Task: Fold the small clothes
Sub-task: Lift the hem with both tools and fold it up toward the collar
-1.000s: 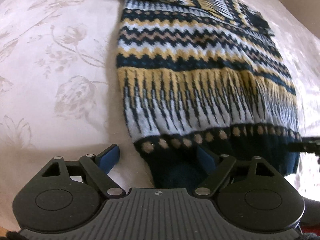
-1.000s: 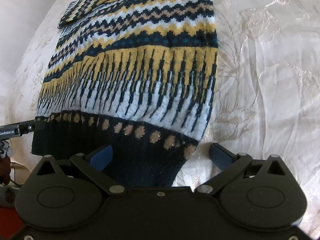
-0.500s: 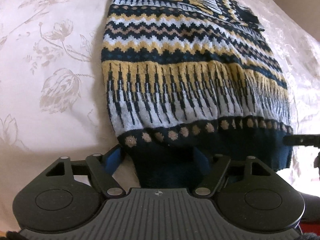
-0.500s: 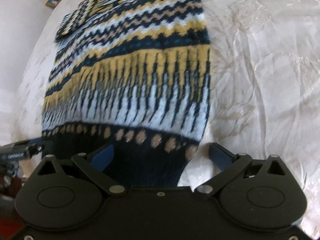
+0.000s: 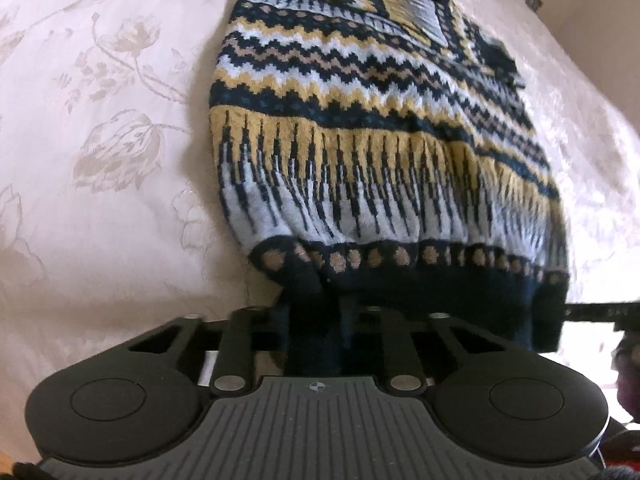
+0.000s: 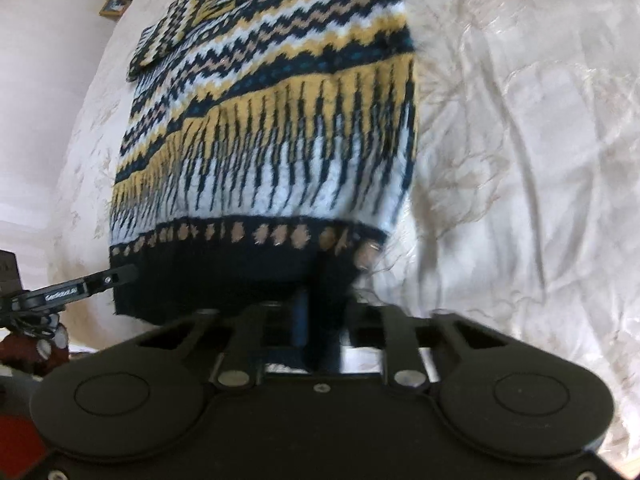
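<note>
Item: left gripper (image 5: 314,320), jaws closing, pads pinching the navy ribbed hem (image 5: 440,292) at the near left corner of the sweater (image 5: 360,152).

Item: right gripper (image 6: 324,316), jaws drawn fully together, clamped on the same hem at the near right corner (view blurred, pad contact partly hidden by the knit).

Item: sweater, patterned navy, mustard and pale blue, lying flat, lengthwise, on a cream floral bedspread (image 5: 100,160), collar at the far end. Both bottom corners were held, probably so the hem could be carried up toward the collar in one even fold.

Change: a second earlier both sets of jaws stood wide, straddling the corners; the hem was bunched between them at this moment.
</note>
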Motion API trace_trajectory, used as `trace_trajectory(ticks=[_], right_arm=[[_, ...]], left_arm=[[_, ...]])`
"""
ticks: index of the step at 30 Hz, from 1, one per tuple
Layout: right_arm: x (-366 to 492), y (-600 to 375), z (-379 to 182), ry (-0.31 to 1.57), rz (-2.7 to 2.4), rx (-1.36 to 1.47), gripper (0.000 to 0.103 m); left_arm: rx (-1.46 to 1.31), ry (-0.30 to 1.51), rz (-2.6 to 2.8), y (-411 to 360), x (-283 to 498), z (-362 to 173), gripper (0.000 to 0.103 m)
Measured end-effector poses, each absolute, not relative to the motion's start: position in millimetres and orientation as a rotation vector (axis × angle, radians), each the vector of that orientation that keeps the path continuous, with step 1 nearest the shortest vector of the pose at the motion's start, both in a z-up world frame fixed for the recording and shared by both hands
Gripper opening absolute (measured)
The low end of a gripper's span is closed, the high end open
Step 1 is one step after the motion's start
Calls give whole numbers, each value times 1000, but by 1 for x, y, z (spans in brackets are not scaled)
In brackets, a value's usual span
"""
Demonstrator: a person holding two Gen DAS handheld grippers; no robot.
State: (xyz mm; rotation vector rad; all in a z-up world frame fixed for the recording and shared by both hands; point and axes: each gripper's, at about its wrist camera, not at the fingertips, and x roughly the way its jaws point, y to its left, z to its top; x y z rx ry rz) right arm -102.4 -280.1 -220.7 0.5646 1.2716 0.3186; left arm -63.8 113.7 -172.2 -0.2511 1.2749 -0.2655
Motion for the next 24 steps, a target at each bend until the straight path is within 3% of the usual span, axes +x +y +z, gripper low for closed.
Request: trace_trajectory(ticks=[10,24], right_arm=[[-95,-289,-168,1116,406,597,13],[-24,-304,-110,876,398,664,13]], left_arm=[[-358,1112,-269,122,-54,-124,10],[-456,893,-253,129,22,-73,10]])
